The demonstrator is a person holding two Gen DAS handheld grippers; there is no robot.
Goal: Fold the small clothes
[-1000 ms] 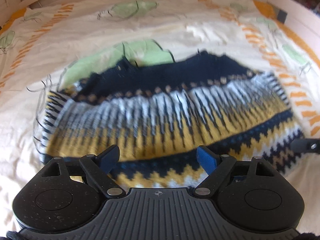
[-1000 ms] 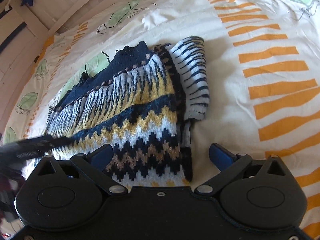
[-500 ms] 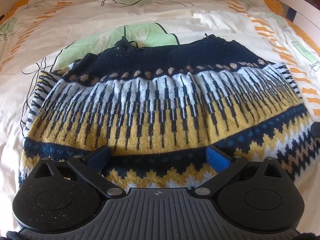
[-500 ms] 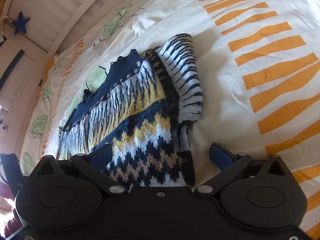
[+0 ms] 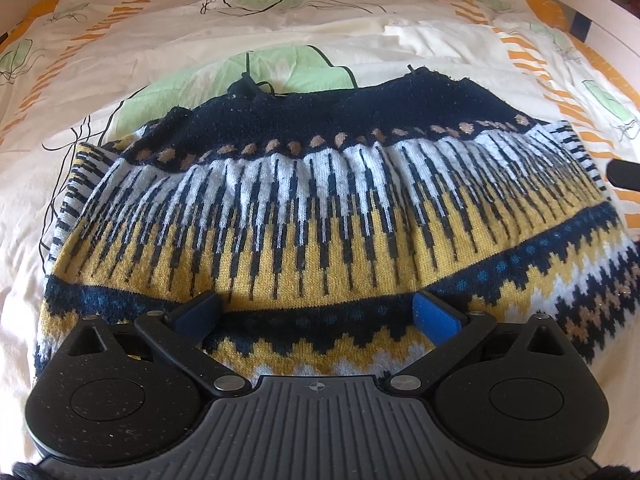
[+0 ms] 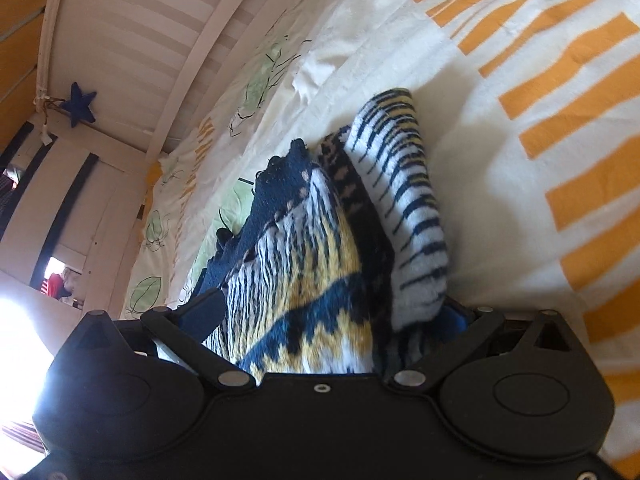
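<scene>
Both grippers closer to sweater [image 5: 320,208]

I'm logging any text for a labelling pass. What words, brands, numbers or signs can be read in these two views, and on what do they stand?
No readable text in either view.
The left gripper body bears only a small crosshair mark, no letters.
The sweater shows knitted patterns only; no tag visible.
The bedsheet has leaf drawings and orange stripes, no words.
The blue star on the bed frame is plain.

Bedroom — patterned duvet [image 5: 360,12], white bedframe [image 6: 132,40]
</scene>
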